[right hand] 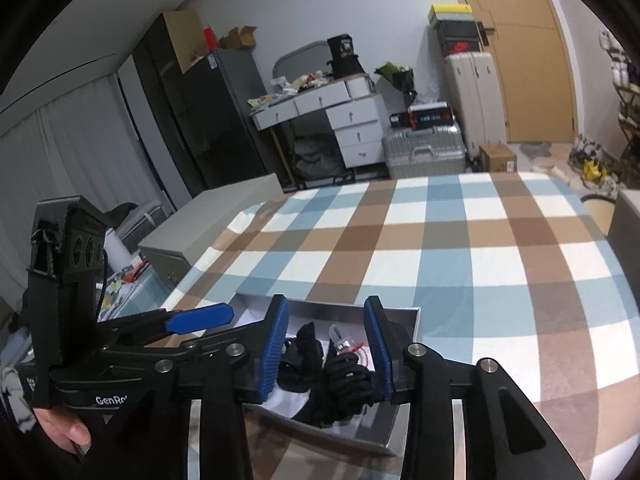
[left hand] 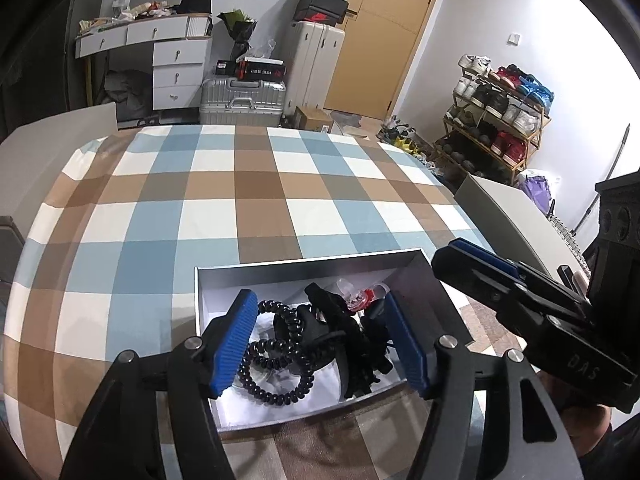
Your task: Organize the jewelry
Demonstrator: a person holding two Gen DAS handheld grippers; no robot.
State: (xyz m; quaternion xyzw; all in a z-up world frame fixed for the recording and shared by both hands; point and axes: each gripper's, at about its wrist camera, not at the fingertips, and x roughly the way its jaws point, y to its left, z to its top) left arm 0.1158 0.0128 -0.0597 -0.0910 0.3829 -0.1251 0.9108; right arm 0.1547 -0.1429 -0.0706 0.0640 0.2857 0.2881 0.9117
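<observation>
A shallow white box [left hand: 208, 280] lies on the checked tablecloth near the front edge. Inside are a black spiral hair tie [left hand: 276, 360], a tangle of black hair accessories [left hand: 352, 340] and a clear piece with a red part [left hand: 356, 300]. My left gripper [left hand: 320, 344] is open, its blue pads straddling the pile just above the box. My right gripper [right hand: 326, 348] is also open over the same box [right hand: 412, 320], with the black tangle [right hand: 340, 380] between its pads. The right gripper [left hand: 520, 300] shows beside the box in the left wrist view.
The checked tablecloth [left hand: 260, 200] covers the table beyond the box. Grey-white chair backs [left hand: 508, 216] stand at the table's sides. Suitcases [left hand: 240, 100], a white desk [left hand: 160, 52], a shoe rack [left hand: 496, 128] and a wooden door [left hand: 384, 32] fill the room behind.
</observation>
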